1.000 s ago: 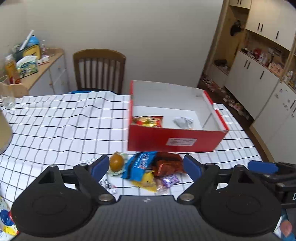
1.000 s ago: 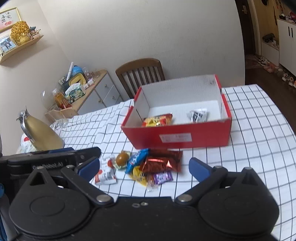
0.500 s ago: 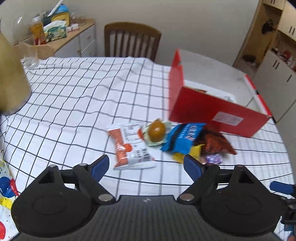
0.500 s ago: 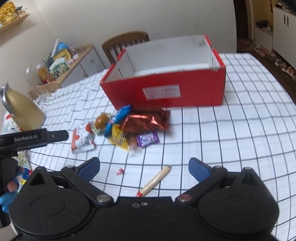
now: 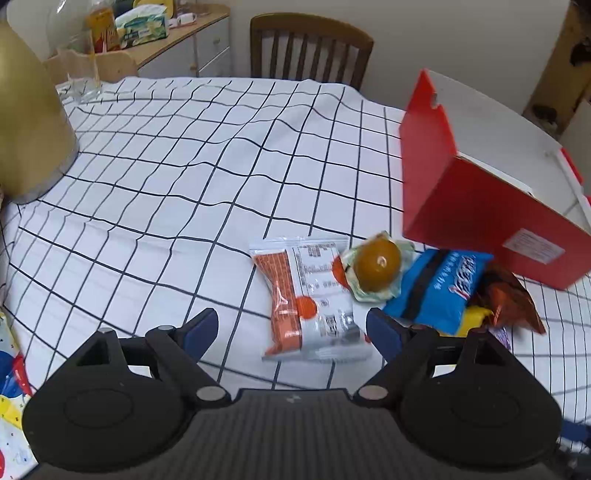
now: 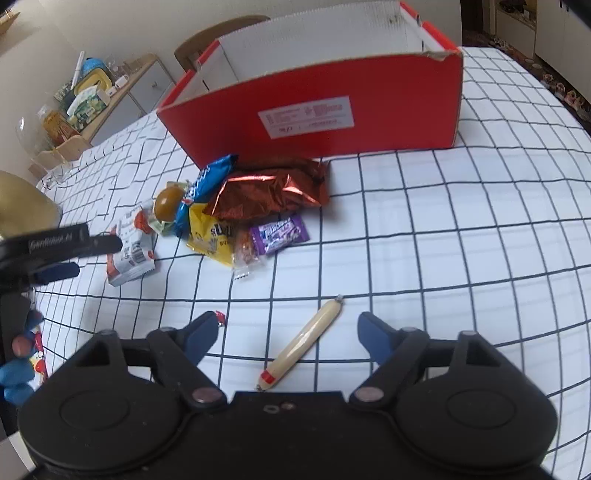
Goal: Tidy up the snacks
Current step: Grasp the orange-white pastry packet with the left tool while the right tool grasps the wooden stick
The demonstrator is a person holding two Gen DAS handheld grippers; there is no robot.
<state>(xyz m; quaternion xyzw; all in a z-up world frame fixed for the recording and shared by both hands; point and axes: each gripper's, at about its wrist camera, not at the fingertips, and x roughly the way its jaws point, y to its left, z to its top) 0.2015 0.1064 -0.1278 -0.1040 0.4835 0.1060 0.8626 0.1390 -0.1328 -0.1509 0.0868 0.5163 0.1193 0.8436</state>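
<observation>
A red cardboard box (image 5: 480,206) (image 6: 314,107) stands on the checked tablecloth with a pile of snacks in front of it. The pile holds an orange-and-white packet (image 5: 310,299), a wrapped brown ball (image 5: 376,264), a blue packet (image 5: 439,288), a copper foil bag (image 6: 273,192), a yellow packet (image 6: 208,236) and a purple bar (image 6: 279,234). My left gripper (image 5: 291,326) is open, low over the near end of the orange-and-white packet. A pale sausage stick (image 6: 303,343) lies between the fingers of my right gripper (image 6: 287,332). Its jaws are closing, and the pads stand clear of the stick.
A gold kettle (image 5: 29,122) stands at the table's left. A wooden chair (image 5: 310,48) and a cluttered sideboard (image 5: 147,33) are behind the table. A tiny red wrapper (image 6: 220,316) lies by my right gripper's left finger. The left gripper's body (image 6: 55,251) shows at the right wrist view's left edge.
Both grippers have dropped toward the table. The left one swung from the box onto the orange-and-white packet. The right one came down around the sausage stick and its jaws narrowed.
</observation>
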